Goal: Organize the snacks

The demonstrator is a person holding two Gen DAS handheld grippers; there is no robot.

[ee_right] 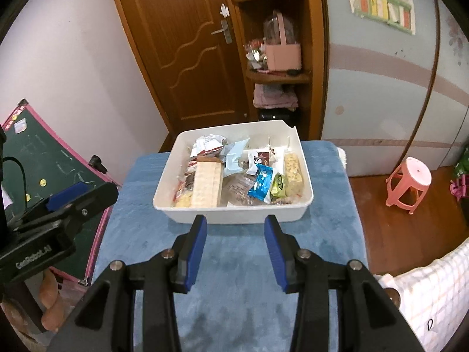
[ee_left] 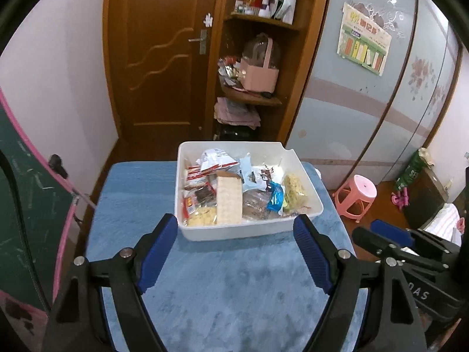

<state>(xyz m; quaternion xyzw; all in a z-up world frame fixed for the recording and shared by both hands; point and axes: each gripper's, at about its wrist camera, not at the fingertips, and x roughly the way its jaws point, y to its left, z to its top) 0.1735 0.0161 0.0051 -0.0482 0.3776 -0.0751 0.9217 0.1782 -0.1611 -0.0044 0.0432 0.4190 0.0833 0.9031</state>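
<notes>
Left tool [ee_left: 236,234]: jaws spread wide, nothing between the blue pads, only blue desk cover [ee_left: 228,293] below. Right tool [ee_right: 236,236]: jaws about half open, also holding nothing. Neither touches the bin.

Both tools hang above the near part of the desk, side by side, pitched steeply down toward the white bin [ee_left: 187,176]. Each shows at the edge of the other's view, so my hands are close together.

The bin sits on the far half of the desk, near its back edge. All the snacks I can see lie inside it: a tall cracker pack [ee_left: 229,202] standing near the front wall, a blue foil wrapper [ee_right: 261,184] and a yellow puffed bar [ee_right: 294,171] toward the right side, red-and-white packets at the back left. No loose snacks on the cover.

My read: packing looks finished, hence the empty jaws held clear of the bin.
</notes>
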